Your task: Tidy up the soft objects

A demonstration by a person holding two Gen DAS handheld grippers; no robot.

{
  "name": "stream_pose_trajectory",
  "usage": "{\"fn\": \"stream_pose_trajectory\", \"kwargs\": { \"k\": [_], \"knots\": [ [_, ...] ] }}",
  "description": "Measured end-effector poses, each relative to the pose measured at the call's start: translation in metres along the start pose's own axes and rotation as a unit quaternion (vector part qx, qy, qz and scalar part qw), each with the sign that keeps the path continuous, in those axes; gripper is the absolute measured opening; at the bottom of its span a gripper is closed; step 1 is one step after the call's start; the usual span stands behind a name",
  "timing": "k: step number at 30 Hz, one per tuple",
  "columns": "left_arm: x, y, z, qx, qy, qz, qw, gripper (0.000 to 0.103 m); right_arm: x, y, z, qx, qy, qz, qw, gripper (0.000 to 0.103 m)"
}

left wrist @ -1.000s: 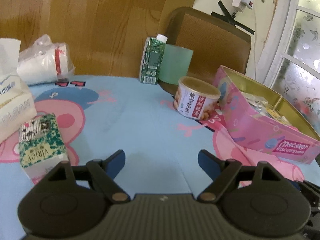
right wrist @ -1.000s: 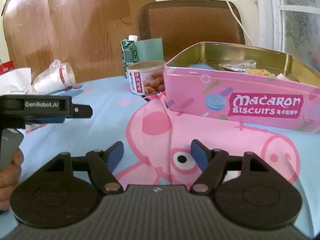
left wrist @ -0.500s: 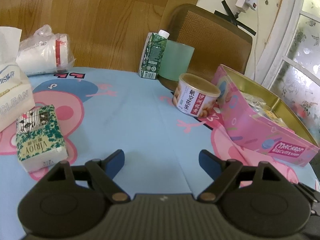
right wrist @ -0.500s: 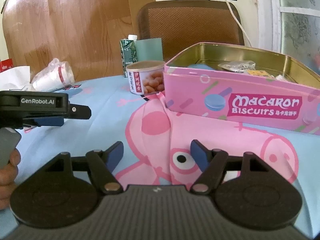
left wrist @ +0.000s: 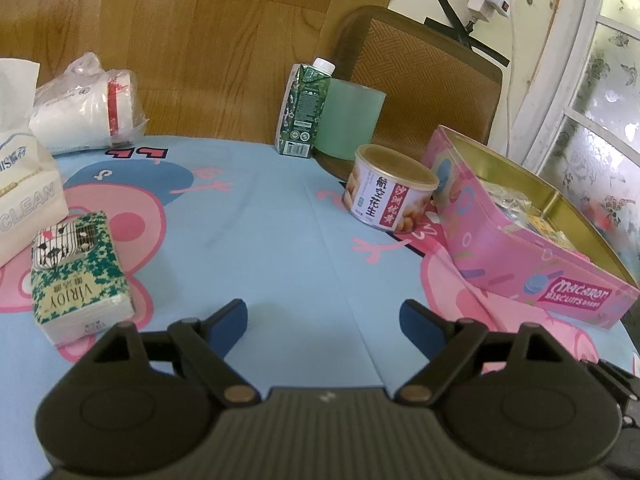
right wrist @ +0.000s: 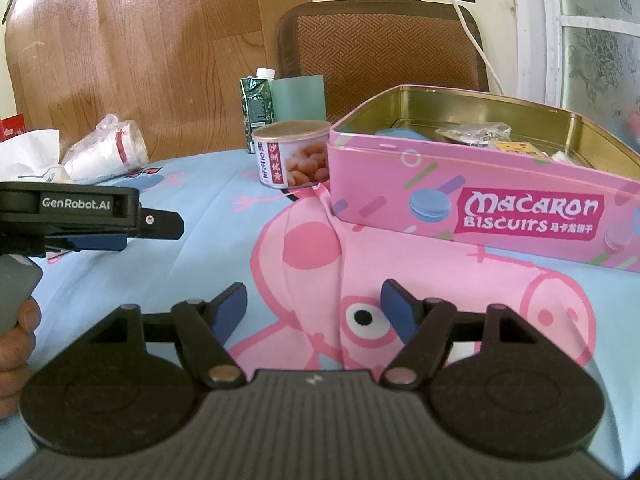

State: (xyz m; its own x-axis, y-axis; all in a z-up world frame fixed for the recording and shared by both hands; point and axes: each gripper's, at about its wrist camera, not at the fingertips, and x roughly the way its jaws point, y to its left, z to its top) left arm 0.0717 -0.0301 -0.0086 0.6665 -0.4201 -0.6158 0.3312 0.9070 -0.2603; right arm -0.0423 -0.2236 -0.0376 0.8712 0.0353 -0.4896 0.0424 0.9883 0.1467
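Note:
A green and white Virjoy tissue pack (left wrist: 78, 270) lies on the cartoon tablecloth, left of my left gripper (left wrist: 322, 316), which is open and empty above the cloth. A larger white tissue pack (left wrist: 24, 184) stands at the far left. A bagged stack of white cups (left wrist: 86, 110) lies at the back left; it also shows in the right wrist view (right wrist: 108, 154). My right gripper (right wrist: 314, 306) is open and empty, low over the cloth in front of the open pink Macaron biscuit tin (right wrist: 472, 204). The left gripper shows from the side in the right wrist view (right wrist: 92, 220).
A peanut can (left wrist: 388, 196) stands beside the pink tin (left wrist: 520, 240), which holds small packets. A green carton (left wrist: 306, 110) and a pale green cup (left wrist: 350, 120) stand at the back edge. A brown chair (right wrist: 380, 44) is behind the table.
The left gripper has risen and pulled back a little, so the tissue pack and table sit lower and further off. The right gripper has barely moved.

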Motion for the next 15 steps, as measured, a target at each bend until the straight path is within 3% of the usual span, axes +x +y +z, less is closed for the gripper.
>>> {"fn": "stream_pose_trajectory", "kwargs": {
  "k": [15],
  "knots": [
    [-0.0008,0.002,-0.0003,-0.013,0.001,-0.007,0.9999,0.087,0.0,0.001,0.0,0.0,0.0,0.0,1.0,0.076]
  ]
}}
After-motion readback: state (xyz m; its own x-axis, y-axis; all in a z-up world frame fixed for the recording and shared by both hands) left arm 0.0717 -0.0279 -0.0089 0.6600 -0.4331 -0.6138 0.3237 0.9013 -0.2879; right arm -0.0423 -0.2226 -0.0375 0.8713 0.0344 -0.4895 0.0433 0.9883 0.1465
